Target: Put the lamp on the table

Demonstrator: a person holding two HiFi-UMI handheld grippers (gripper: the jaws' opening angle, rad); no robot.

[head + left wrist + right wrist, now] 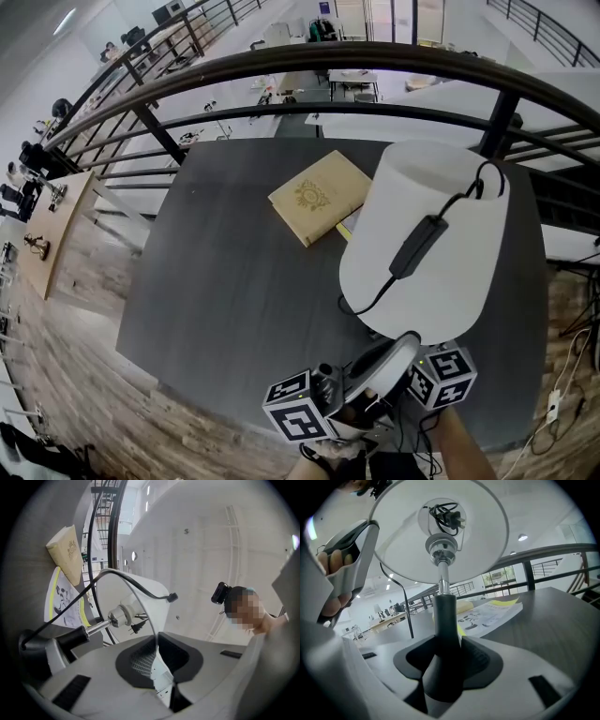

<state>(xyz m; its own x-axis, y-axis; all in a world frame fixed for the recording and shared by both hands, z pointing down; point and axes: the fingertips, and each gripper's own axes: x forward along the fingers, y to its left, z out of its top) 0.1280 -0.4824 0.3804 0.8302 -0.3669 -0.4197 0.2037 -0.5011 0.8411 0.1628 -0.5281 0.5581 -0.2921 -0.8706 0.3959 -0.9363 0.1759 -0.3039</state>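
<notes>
**Head view showing the lamp upright over the near part of the table, both tongs on it**

You are holding the lamp [450,272] upright just ahead of your two tongs, above the near part of the dark table [234,281]. Its white shade [440,527] is standing above and beyond both tongs, and the cord [419,246] is draping over the shade's outside.

Your right tongs [447,663] are gripping the dark stem [443,616] low down. The pads are sitting against both sides of it with no gap showing, and the jaws are standing wide because the stem is thick there. Your left tongs [158,665] are pinching the thin lower rim of the shade, with the jaws nearly together.

The base [389,361] is showing just below and between the tongs. No view is showing whether it is already bearing on the tabletop.

You appear to be working the set-down step, with the placing nearly done. The next move is calling for you to keep the stem vertical and make sure the base is sitting flat. Only then should you be loosening the rim pinch and the stem grip. The base looks close to the near edge, so easing it further on may be wise.

Beyond the lamp, well apart from the tongs, a tan book [319,195] is lying on a yellow-edged printed sheet [487,613]. A dark railing [281,61] is curving past the far side of the table.
</notes>
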